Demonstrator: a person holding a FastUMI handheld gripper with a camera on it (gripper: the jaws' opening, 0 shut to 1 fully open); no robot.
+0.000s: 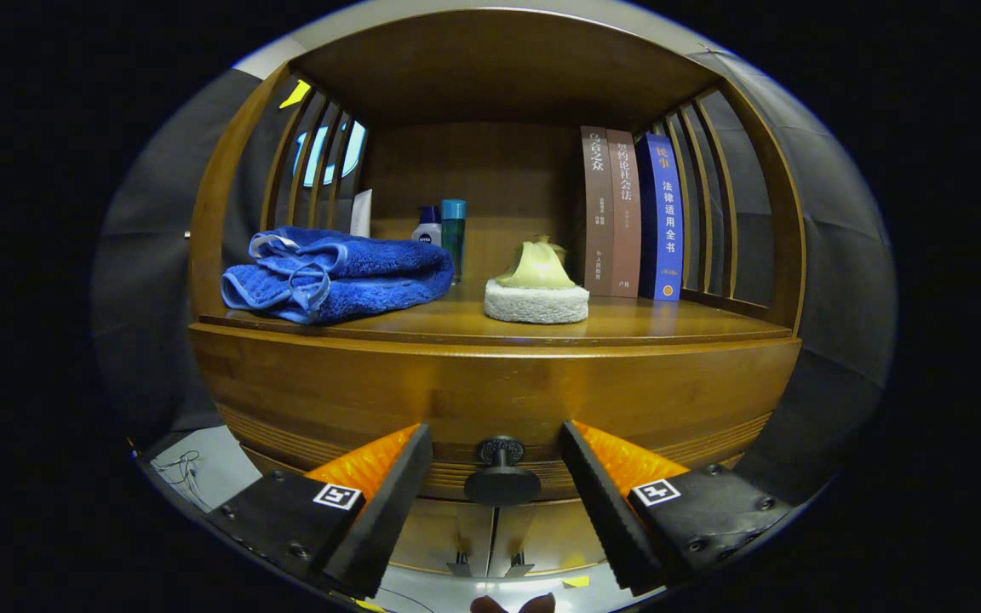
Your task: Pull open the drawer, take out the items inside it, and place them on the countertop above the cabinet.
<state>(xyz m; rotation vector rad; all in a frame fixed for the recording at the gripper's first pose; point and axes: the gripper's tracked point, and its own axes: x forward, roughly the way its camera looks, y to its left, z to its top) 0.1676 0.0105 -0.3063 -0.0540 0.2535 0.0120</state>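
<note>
the gripper point(497, 477) stands wide open and holds nothing, with the drawer's round knob point(502, 483) sitting between its two fingers, touching neither. the knob's stem points straight back at the gripper, so closing on it and pulling straight back is the line that matters. the drawer point(490, 400) front looks flush and shut. on the desk point(669, 323) above it lie a folded blue towel point(337, 274) and a round sponge pad point(536, 291), with two small bottles point(442, 232) behind – one labelled nivea – and three books point(632, 214) upright with chinese titles. this fits either an unopened drawer or one emptied and closed again.
</note>
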